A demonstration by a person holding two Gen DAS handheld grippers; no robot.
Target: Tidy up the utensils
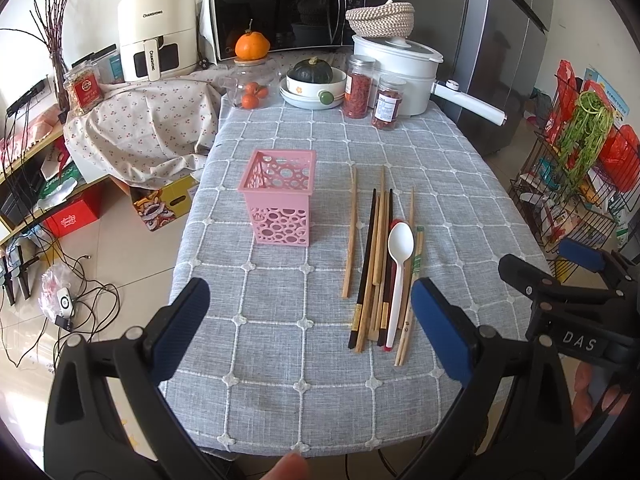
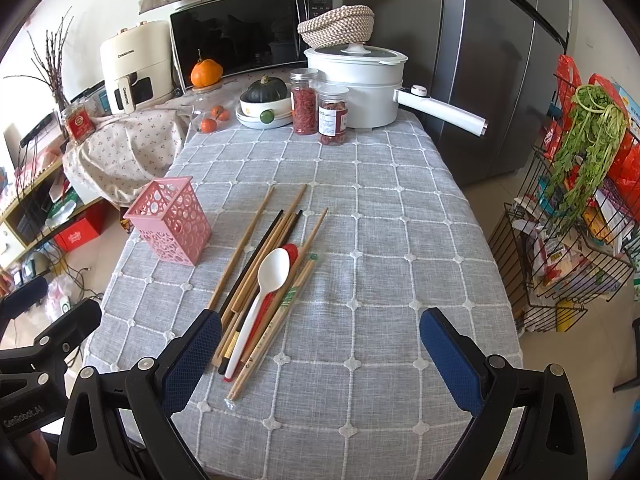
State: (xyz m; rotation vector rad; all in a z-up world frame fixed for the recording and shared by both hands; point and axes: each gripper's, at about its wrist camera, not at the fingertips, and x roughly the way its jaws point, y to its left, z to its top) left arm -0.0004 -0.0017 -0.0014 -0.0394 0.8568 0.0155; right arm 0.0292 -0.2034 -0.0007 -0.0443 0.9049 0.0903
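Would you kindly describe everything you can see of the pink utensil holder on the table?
The pink utensil holder is a square, open-topped basket, apparently plastic, with walls pierced by round cut-outs and a solid rim. It stands upright on the grey checked tablecloth and looks empty. It sits apart from the chopsticks and spoons, on their left. Nothing touches it but the cloth; both grippers are well clear.

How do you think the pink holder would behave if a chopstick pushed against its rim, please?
The pink holder looks like thin, perforated plastic and stands empty, so it is probably light and may slide on the tablecloth. It is taller than its narrowing base, so a sideways push near the rim could tip it.
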